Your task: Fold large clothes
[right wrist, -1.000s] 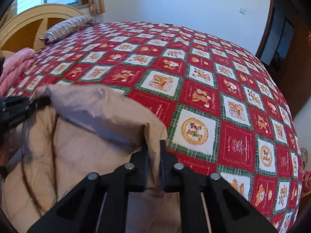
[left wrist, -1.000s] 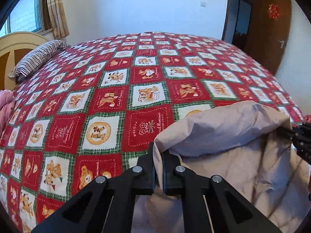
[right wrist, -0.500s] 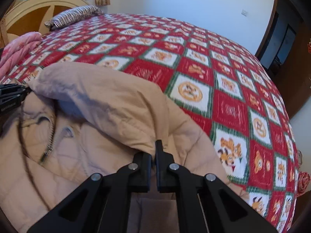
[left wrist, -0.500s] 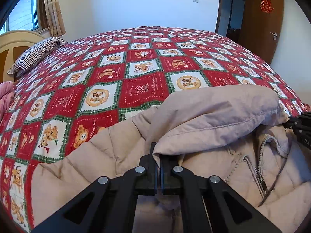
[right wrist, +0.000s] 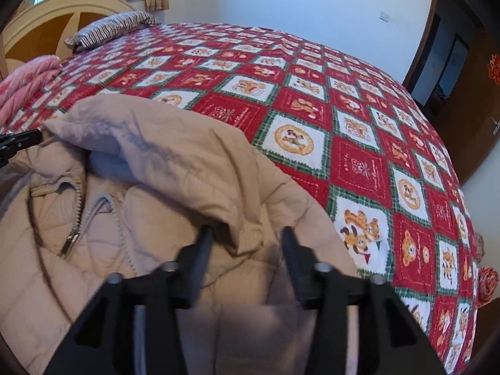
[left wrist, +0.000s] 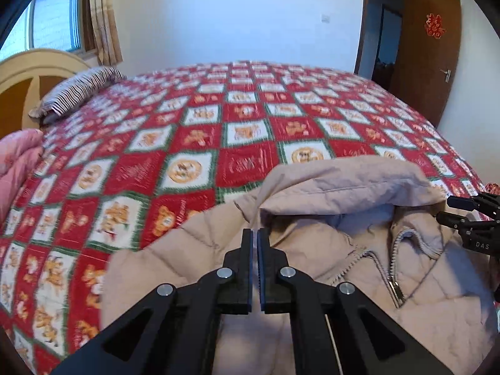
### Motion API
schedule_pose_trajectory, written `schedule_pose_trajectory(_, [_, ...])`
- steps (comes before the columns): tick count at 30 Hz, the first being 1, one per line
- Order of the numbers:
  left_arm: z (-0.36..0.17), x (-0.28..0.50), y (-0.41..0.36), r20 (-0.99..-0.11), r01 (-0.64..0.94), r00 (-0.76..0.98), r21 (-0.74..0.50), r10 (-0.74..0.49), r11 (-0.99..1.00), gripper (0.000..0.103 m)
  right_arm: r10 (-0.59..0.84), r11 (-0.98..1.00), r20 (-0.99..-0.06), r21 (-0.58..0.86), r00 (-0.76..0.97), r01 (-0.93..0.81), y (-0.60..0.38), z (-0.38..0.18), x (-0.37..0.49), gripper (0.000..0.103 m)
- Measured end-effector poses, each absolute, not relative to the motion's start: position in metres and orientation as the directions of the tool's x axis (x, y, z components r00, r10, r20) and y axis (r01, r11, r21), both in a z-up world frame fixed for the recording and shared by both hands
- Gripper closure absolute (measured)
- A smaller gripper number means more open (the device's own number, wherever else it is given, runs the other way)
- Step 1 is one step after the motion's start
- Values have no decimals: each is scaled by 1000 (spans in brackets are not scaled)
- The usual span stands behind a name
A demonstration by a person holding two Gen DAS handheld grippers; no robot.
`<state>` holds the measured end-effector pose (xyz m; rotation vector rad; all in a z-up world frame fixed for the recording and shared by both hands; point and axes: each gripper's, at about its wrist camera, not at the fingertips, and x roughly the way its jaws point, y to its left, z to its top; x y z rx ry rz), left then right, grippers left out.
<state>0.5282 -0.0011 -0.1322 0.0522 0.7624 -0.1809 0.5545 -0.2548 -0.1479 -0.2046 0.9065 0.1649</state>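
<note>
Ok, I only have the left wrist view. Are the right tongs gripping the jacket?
Observer: No. The right tongs are open, with one finger on either side of a fold of the jacket.
Operator: Which part is that fold?
Observer: The hood edge where it meets the shoulder, right of the zipper pull.
Operator: What's beyond that shoulder?
Observer: Quilt, then a red object at the bed's edge.

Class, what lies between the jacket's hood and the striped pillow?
Only bare quilt: red-and-green checks run from the hood to the pillow, clearest in the right wrist view.
</note>
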Motion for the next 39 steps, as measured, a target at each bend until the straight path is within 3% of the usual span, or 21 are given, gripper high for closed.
schedule_pose_trajectory(5, [-105,543,24,-653,55,752,-68,-86,996,101,83,970,-760,-86,645,-227,-263,-124,541,49])
schedule_pose_trajectory(8, [-97,568,26,-655,32,747,-144,-119,989,100,126,979,-721,-20,681,-203,-265,-104,541,48])
schedule_pose_trajectory(10, [-95,582,17,-656,33,742,-167,-137,985,99,150,985,-700,43,698,-169,-264,-94,548,40])
schedule_pose_trajectory(11, [-96,590,9,-664,58,730,-175,-161,983,91,160,985,-695,69,701,-156,-263,-92,552,31])
schedule_pose_trajectory(12, [-98,598,0,-671,75,719,-181,-179,981,68,173,985,-691,99,702,-144,-261,-91,557,28])
schedule_pose_trajectory(13, [-99,601,-5,-673,74,717,-184,-181,980,52,187,982,-685,131,704,-134,-256,-90,564,28])
schedule_pose_trajectory(14, [-100,605,-10,-674,78,715,-190,-187,979,26,189,982,-682,140,706,-128,-253,-90,568,28])
schedule_pose_trajectory(15, [-100,608,-15,-670,86,715,-198,-199,976,20,188,982,-681,141,707,-125,-249,-91,572,28])
schedule_pose_trajectory(20, [-113,630,-38,-715,93,676,-159,-179,983,20,193,980,-675,169,712,-106,-230,-99,596,28])
schedule_pose_trajectory(23, [-138,633,-47,-779,71,622,-50,-84,996,20,198,979,-682,175,704,-106,-223,-104,606,30])
schedule_pose_trajectory(26, [-160,618,-53,-784,91,620,42,-24,995,20,196,980,-710,159,676,-118,-218,-115,609,31])
schedule_pose_trajectory(30, [-178,614,-44,-797,81,601,-11,-58,997,19,169,986,-758,128,630,-110,-221,-141,609,31])
schedule_pose_trajectory(39, [-200,620,-43,-801,65,593,-56,-84,996,2,136,990,-807,89,575,-110,-221,-173,609,31])
